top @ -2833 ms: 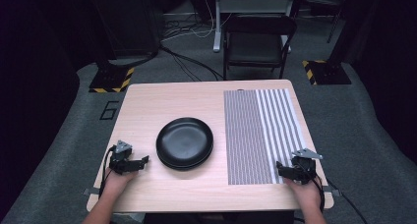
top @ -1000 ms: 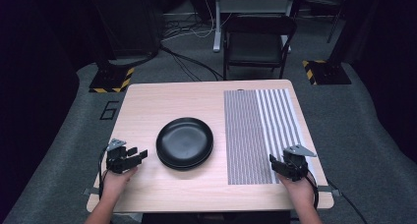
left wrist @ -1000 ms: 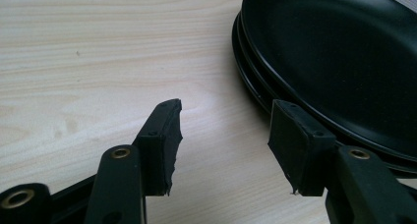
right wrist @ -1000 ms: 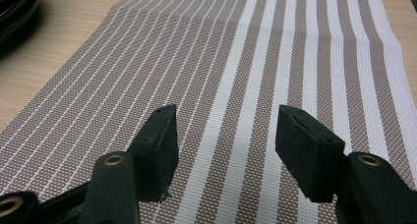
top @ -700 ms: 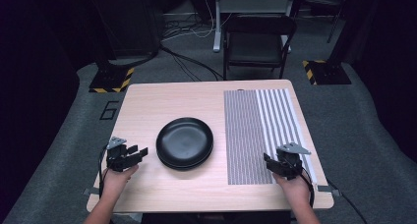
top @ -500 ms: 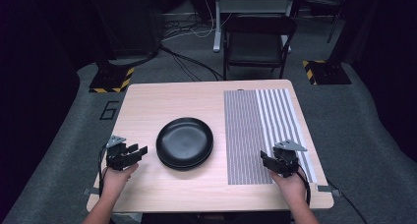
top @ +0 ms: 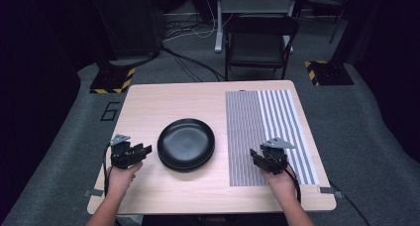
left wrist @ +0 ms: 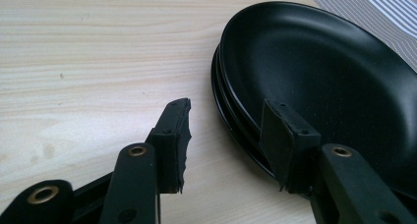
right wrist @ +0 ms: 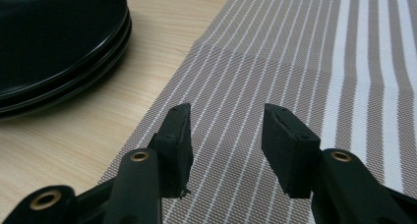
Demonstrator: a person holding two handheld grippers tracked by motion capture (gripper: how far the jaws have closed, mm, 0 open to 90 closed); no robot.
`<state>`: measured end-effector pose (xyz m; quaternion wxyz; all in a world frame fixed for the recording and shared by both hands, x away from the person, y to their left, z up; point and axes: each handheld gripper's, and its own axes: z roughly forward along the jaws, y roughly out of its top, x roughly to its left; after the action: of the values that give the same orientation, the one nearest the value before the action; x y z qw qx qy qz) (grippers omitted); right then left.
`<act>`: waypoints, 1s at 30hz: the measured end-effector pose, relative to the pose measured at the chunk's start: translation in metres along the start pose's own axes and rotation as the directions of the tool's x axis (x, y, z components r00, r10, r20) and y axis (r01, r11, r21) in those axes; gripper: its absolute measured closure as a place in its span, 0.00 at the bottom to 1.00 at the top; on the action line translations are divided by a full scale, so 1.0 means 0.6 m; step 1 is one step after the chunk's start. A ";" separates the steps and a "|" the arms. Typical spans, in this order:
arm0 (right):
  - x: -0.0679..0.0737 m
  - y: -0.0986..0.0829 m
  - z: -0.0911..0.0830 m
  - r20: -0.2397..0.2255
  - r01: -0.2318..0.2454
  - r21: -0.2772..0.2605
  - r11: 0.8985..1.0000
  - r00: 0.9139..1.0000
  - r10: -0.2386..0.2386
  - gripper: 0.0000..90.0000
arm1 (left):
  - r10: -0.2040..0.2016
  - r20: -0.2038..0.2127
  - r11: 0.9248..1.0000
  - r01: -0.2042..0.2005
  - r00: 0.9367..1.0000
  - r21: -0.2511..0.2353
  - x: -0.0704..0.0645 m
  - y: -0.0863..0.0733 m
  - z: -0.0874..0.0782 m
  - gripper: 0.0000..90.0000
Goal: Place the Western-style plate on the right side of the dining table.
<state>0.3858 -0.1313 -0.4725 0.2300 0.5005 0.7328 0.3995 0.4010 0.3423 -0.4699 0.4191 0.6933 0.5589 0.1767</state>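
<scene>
One mark can be read — a large outlined numeral "6" (top: 110, 111) on the grey floor (top: 64, 151), just beside the left edge of the worktop (top: 148, 107) in the high view. The two stands (top: 111, 80) on the floor carry yellow-and-black hazard stripes along their edges — a warning pattern, with no words.

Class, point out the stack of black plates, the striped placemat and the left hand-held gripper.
black plates (top: 186, 143): high view, centre of top plate.
striped placemat (top: 267, 118): high view, middle.
left hand-held gripper (left wrist: 223, 135): left gripper view, between fingertips.
</scene>
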 end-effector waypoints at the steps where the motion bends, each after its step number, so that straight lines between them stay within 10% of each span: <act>1: 0.004 0.001 0.002 0.000 0.005 -0.002 1.000 1.000 -0.005 0.59 | 0.000 0.005 1.000 0.000 1.000 -0.003 -0.002 0.001 0.002 0.60; 24: 0.061 0.027 0.046 -0.063 -0.023 -0.018 1.000 0.998 0.022 0.63 | -0.061 0.023 0.998 0.061 0.998 -0.003 -0.020 0.000 0.036 0.71; 30: 0.067 0.028 0.056 -0.081 -0.047 -0.018 0.999 0.996 0.045 0.63 | -0.138 0.048 0.990 0.137 0.989 0.007 -0.016 -0.004 0.039 0.73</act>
<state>0.4040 -0.0797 -0.4758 0.1960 0.4983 0.7258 0.4319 0.4136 0.3245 -0.4832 0.4426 0.6579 0.5953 0.1296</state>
